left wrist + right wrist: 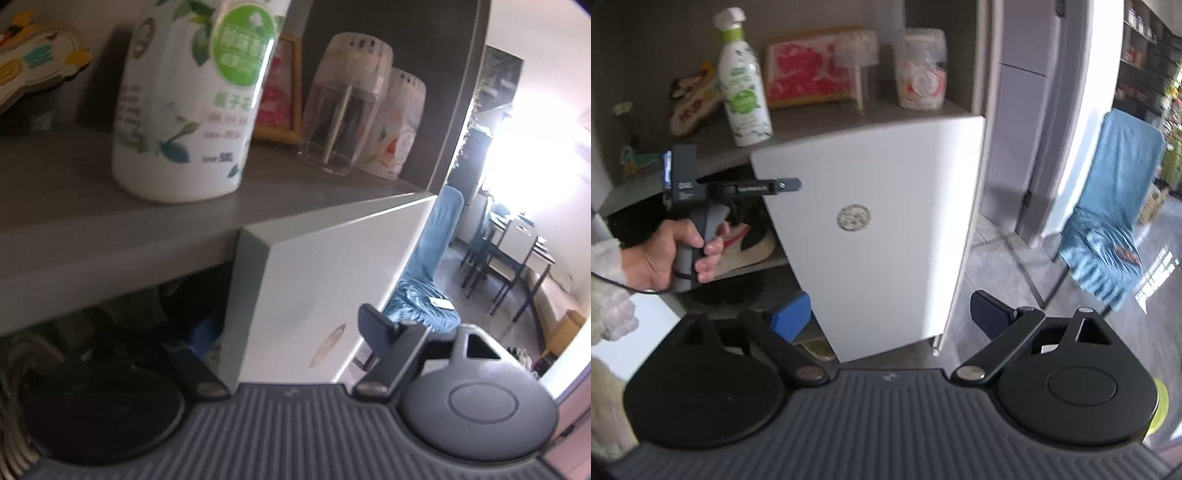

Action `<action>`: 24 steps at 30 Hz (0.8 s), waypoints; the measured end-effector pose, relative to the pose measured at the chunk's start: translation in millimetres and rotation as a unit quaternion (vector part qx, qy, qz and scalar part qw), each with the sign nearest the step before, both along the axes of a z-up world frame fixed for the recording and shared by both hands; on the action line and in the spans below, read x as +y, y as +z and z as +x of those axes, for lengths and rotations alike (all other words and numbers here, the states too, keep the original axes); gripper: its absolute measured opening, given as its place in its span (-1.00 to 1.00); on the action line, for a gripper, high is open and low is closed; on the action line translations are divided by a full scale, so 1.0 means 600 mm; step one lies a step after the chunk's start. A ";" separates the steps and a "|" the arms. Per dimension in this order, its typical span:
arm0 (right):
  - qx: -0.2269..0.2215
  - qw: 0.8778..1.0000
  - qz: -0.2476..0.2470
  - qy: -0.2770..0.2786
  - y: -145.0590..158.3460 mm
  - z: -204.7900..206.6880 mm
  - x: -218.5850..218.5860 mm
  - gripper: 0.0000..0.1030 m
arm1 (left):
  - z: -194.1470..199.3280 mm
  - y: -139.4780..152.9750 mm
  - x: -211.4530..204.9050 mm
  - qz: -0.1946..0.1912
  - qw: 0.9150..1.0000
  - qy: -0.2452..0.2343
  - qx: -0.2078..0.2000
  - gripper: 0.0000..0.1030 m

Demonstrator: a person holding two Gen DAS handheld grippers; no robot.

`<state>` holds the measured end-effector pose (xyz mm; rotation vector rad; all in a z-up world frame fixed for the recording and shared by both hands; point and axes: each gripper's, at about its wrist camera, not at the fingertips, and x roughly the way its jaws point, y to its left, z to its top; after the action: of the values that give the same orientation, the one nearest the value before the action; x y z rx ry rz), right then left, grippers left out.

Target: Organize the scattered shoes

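The white door (879,221) of a shoe cabinet stands ajar. Inside, on a lower shelf, lies a white, pink and black shoe (750,243). In the left wrist view only dark, blurred shoes (184,314) show under the grey shelf (110,236). My left gripper (280,332) is open and straddles the door's free edge (255,288), one finger inside the cabinet and one in front of the door face. A hand (665,254) holds that gripper's handle. My right gripper (890,317) is open and low in front of the door, holding nothing.
On the upper shelf stand a white spray bottle (744,81), clear air fresheners (343,103), a framed red picture (809,70) and a decorative plaque (690,103). A blue-covered chair (1115,206) stands on the grey floor to the right. Dining chairs and a table (517,243) are farther back.
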<state>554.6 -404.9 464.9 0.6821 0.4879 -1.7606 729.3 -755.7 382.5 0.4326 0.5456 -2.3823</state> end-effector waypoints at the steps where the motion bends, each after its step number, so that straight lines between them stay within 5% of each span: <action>1: 0.002 1.000 -0.005 -0.008 0.003 -0.003 0.005 0.85 | 0.000 0.000 -0.001 -0.004 1.000 -0.003 -0.001 0.39; 6: 0.014 0.999 -0.013 -0.031 0.011 -0.015 0.019 0.85 | -0.010 0.002 0.002 -0.029 0.999 -0.022 -0.019 0.30; 11: 0.025 0.998 -0.037 -0.042 0.019 -0.020 0.030 0.85 | 0.002 0.002 0.000 -0.027 0.999 -0.016 -0.023 -0.05; 24: 0.017 0.999 -0.026 -0.007 0.010 -0.024 0.009 0.85 | 0.006 0.018 0.095 -0.053 0.996 -0.047 -0.057 -0.06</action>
<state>540.2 -399.5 471.0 0.6216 0.4589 -1.7945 732.9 -698.6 393.5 0.5530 0.3534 -2.4440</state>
